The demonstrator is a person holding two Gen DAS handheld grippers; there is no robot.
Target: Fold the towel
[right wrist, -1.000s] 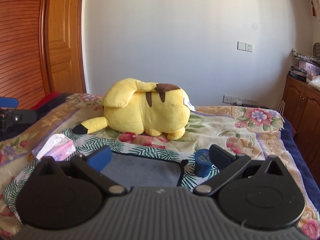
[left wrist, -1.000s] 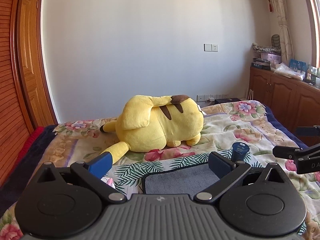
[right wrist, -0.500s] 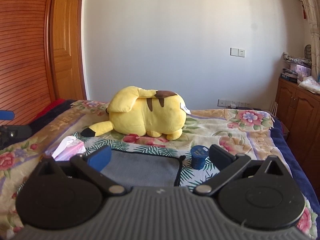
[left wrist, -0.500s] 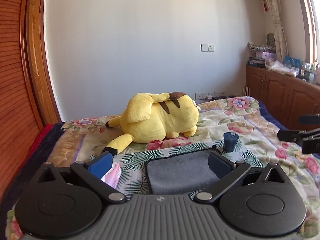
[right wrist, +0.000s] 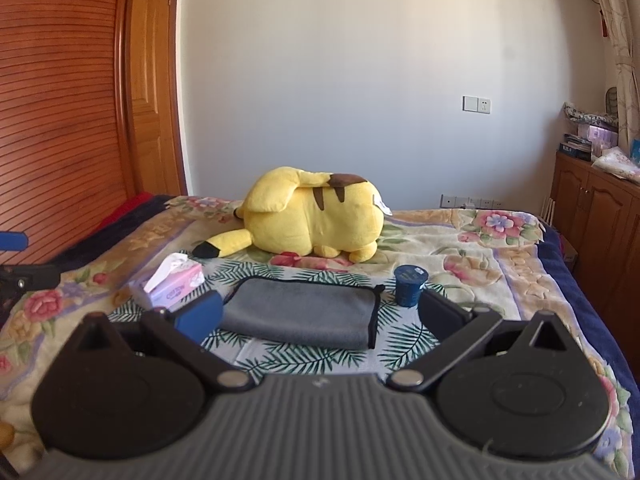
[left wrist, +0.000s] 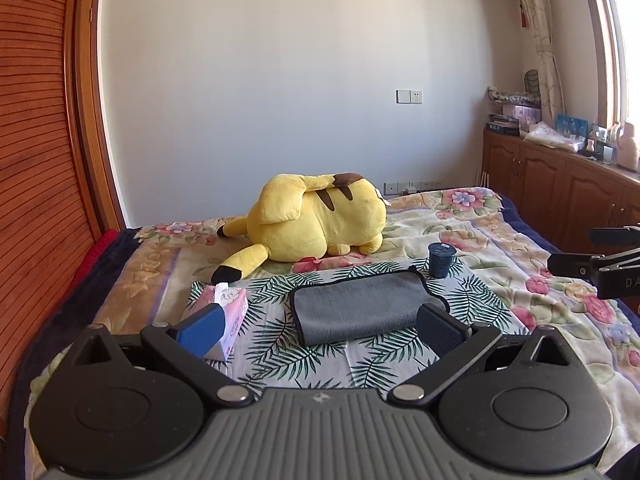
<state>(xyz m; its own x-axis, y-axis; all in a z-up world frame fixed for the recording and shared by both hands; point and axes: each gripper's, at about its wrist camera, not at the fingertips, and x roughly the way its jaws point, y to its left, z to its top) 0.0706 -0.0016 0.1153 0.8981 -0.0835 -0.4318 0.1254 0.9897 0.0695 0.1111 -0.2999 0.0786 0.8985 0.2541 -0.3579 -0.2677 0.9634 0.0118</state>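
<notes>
A grey towel (left wrist: 360, 308) with black trim lies folded flat on a palm-leaf cloth (left wrist: 276, 344) on the bed; it also shows in the right wrist view (right wrist: 300, 316). My left gripper (left wrist: 318, 330) is open and empty, held back above the towel's near edge. My right gripper (right wrist: 320, 316) is open and empty, also held back from the towel. The right gripper shows at the right edge of the left wrist view (left wrist: 600, 268); the left gripper shows at the left edge of the right wrist view (right wrist: 16, 264).
A yellow plush toy (left wrist: 316, 220) lies behind the towel. A pink tissue box (left wrist: 226, 312) sits left of the towel, a dark blue cup (left wrist: 440, 260) at its far right corner. Wooden wardrobe (left wrist: 40, 160) left, cabinets (left wrist: 560, 196) right.
Both grippers have pulled back and risen away from the towel, so the whole folded towel, tissue box and cup now show. Both stay open.
</notes>
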